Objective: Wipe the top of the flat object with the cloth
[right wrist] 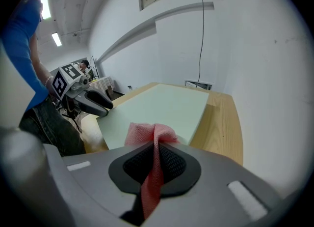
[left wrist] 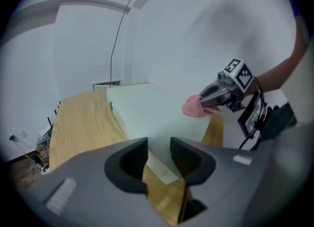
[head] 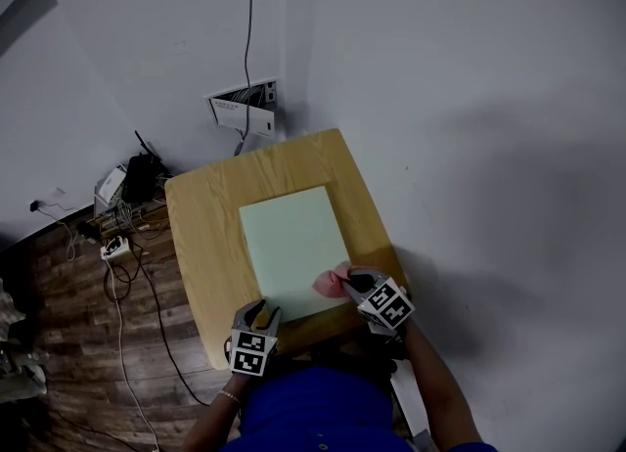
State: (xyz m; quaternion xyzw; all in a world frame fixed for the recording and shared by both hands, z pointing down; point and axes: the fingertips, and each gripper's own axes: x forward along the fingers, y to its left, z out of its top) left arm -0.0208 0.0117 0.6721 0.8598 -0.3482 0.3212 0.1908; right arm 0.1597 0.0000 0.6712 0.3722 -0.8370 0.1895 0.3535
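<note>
Right gripper view: the right gripper is clamped on the pink cloth. The cloth's bunched end lies at the near right edge of the pale green flat object, which sits on the wooden table. The left gripper stands with jaws apart at the near left corner, gripping nothing. Recommendation: steady that corner, press the cloth flat, and sweep overlapping strokes toward the far edge without letting the flat object slide.

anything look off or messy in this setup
Nothing odd on the table: the flat object lies flat and square to it, with the pink cloth clamped in the right gripper at its near right corner. Off it, a wall box behind the table seems to hang open, and cables lie tangled on the floor.
</note>
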